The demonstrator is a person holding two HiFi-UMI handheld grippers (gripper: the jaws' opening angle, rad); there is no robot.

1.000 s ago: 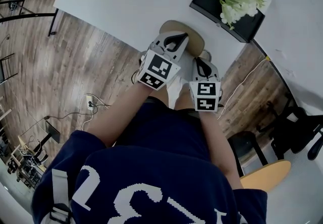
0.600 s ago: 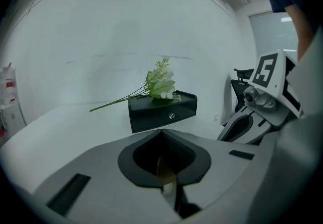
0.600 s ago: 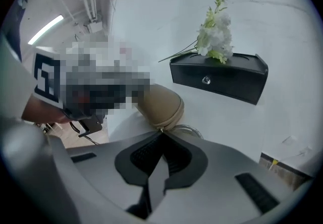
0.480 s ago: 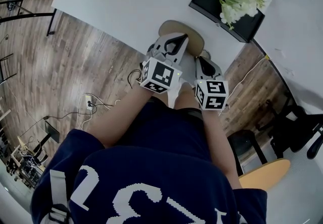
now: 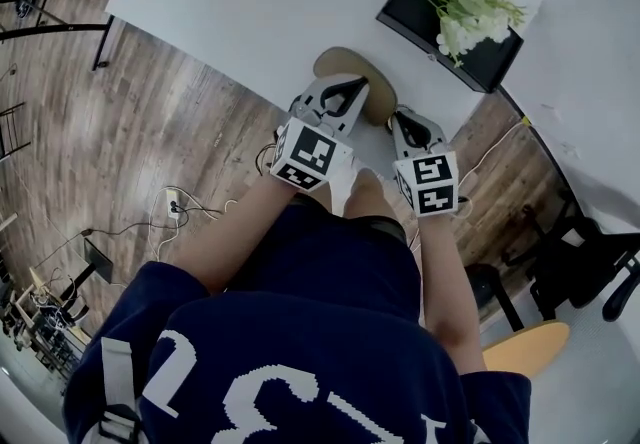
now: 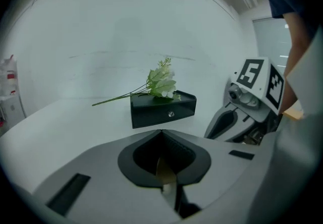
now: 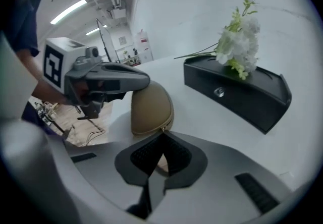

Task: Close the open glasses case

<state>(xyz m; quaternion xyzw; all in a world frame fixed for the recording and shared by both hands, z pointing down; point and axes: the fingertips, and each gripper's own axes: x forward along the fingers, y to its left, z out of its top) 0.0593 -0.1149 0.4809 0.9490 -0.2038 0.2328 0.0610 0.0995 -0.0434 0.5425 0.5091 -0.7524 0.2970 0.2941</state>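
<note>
Glasses case (image 7: pixel 151 109), tan and domed, lies near the white table's (image 5: pixel 250 2) edge. Left gripper (image 6: pixel 161 132) is clenched over its top; right gripper (image 7: pixel 162 136) is clenched too, tips at the zip pull (image 7: pixel 164 127). Beyond stands 1 black box (image 7: pixel 237 94) with white flowers (image 7: pixel 239 41) lying on it.

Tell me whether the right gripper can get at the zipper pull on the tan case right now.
Likely yes. The right gripper, shut, sits right at the zipper pull with nothing between them. The left gripper is over the case farther along, clear of the pull.
</note>
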